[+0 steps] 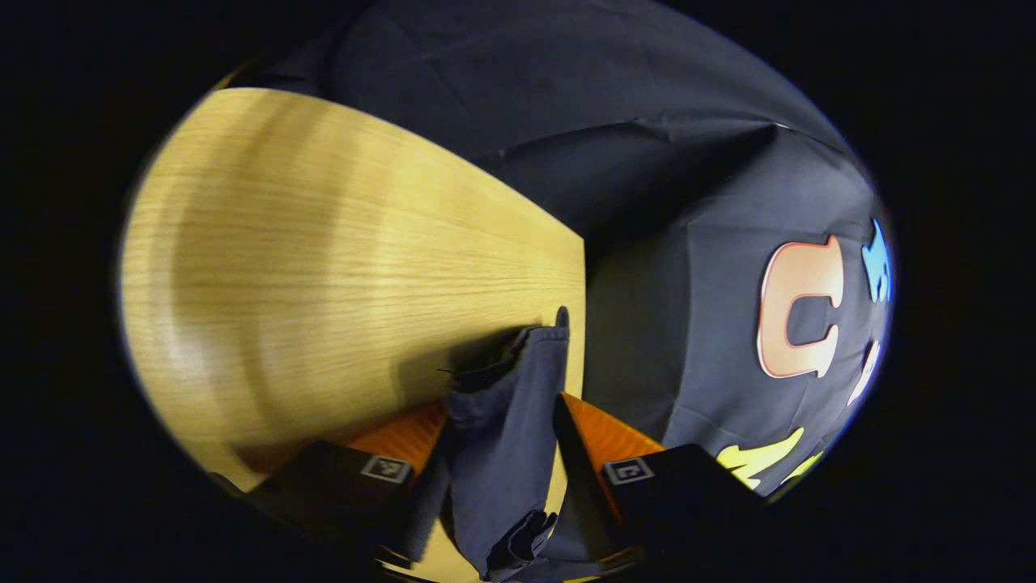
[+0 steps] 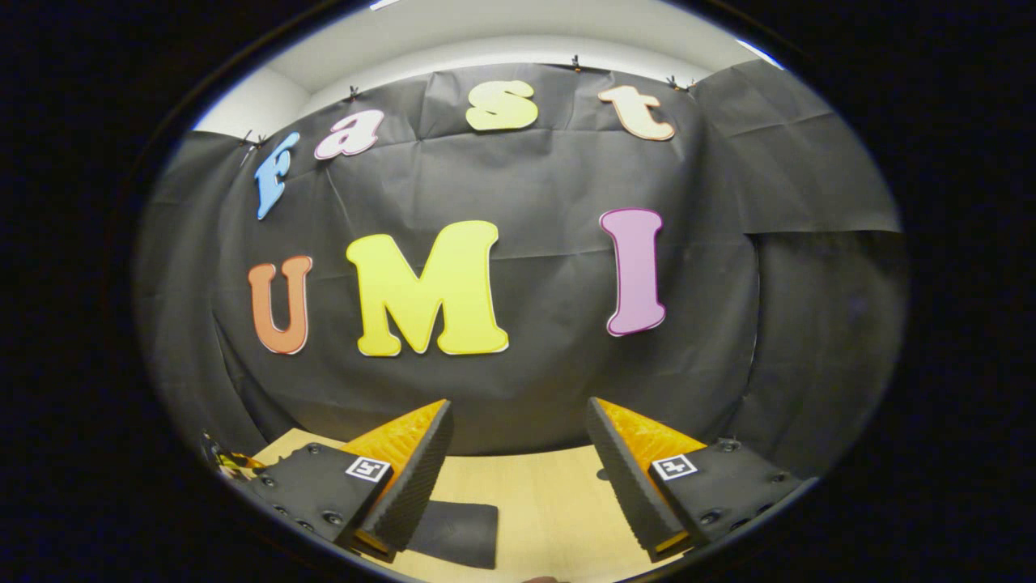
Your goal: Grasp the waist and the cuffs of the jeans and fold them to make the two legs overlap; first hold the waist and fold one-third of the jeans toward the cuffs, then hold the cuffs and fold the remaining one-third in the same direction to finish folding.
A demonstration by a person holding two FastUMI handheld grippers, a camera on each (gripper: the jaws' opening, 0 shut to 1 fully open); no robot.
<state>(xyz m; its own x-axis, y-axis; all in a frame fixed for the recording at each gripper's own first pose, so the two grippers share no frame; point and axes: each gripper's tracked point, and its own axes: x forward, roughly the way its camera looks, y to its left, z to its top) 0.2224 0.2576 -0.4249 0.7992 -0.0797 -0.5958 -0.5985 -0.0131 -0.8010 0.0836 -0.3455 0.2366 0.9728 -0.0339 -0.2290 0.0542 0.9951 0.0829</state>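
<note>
In the left gripper view a bunched fold of the dark navy jeans [image 1: 508,461] runs up between my two fingers, its end sticking out past the tips over the wooden table [image 1: 324,267]. My left gripper [image 1: 502,401] is shut on that fold, near the table's right edge. In the right gripper view my right gripper [image 2: 518,403] stands open with nothing between its fingers, raised and facing the booth wall. A flat dark patch of cloth [image 2: 457,530], apparently part of the jeans, lies on the table [image 2: 550,502] just below its left finger.
The table's edge [image 1: 581,308] runs close beside the left gripper, with the black wall cloth [image 1: 688,324] hanging right behind it. In the right gripper view the wall [image 2: 518,202] stands just past the table's far edge.
</note>
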